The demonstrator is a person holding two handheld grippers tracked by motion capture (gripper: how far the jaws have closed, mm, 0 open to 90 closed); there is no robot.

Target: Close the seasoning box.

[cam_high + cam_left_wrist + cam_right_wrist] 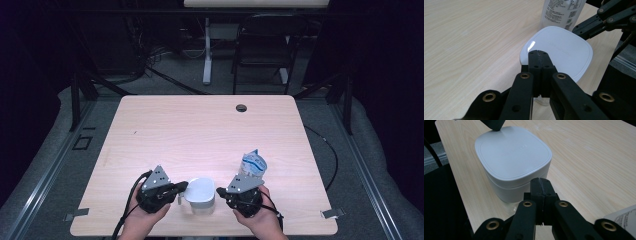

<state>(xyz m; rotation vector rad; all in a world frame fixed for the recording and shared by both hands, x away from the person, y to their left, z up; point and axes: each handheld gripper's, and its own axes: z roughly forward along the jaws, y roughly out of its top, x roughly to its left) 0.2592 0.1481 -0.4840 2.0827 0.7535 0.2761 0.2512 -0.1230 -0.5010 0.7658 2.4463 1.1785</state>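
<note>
I have both jaws closed and empty. My left hand-held gripper (183, 187) rests its tips on the lid of the white box (201, 195); my right hand-held gripper (218, 191) sits just beside the box's other side. The lid looks seated, so opening has barely begun. A pouch (252, 165) stands behind the right one.

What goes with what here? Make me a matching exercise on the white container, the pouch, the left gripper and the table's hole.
1. white container
2. pouch
3. left gripper
4. hole

a. near the table's far edge
b. upright, just beyond the right gripper
c. between the two grippers
d. jaws shut, tip over the container's top

Pairs: 1-c, 2-b, 3-d, 4-a
</note>
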